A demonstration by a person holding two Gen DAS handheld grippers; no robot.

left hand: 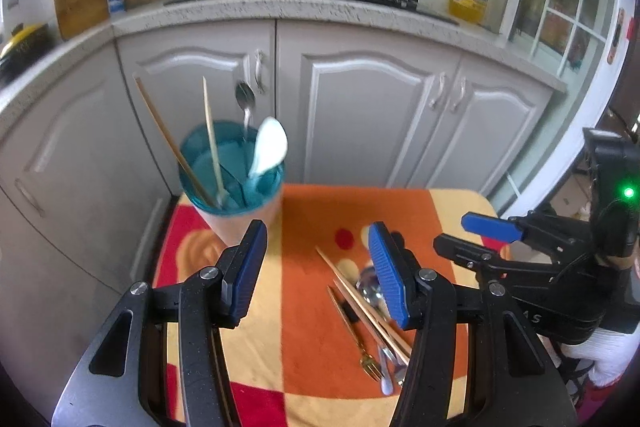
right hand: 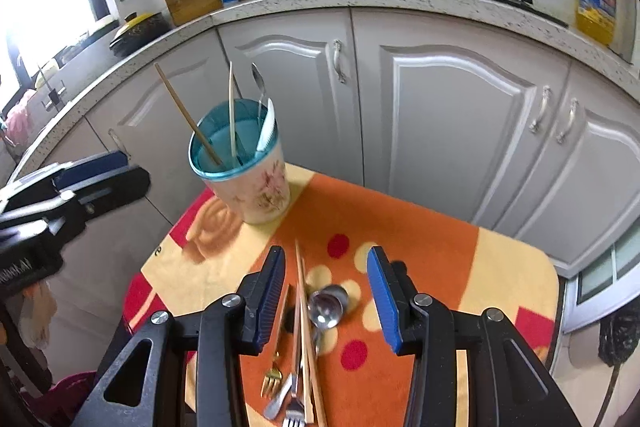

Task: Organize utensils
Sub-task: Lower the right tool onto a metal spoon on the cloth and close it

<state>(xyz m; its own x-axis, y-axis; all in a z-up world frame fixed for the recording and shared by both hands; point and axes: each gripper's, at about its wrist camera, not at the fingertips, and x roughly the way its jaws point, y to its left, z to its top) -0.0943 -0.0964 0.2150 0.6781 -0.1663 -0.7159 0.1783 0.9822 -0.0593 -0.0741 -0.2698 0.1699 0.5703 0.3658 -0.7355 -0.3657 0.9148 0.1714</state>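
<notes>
A: Sorting is partway: chopsticks and spoons stand in the cup (right hand: pixel 244 167), while the loose pile (right hand: pixel 308 339) of chopsticks, forks and a spoon lies on the orange cloth (right hand: pixel 440 251)

B: And the fingers?

A: Right gripper (right hand: pixel 326 301) hangs over the pile, jaws parted, grasping nothing; left gripper (left hand: pixel 318 275) likewise released, near the cup

B: Next, I judge: lower, straddle one piece, pinch

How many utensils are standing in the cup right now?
4, all in the teal-rimmed cup: a brown chopstick leaning left, a pale chopstick upright, a metal spoon behind, and a white spoon on the right. Shorter ones may be hidden inside.
</notes>
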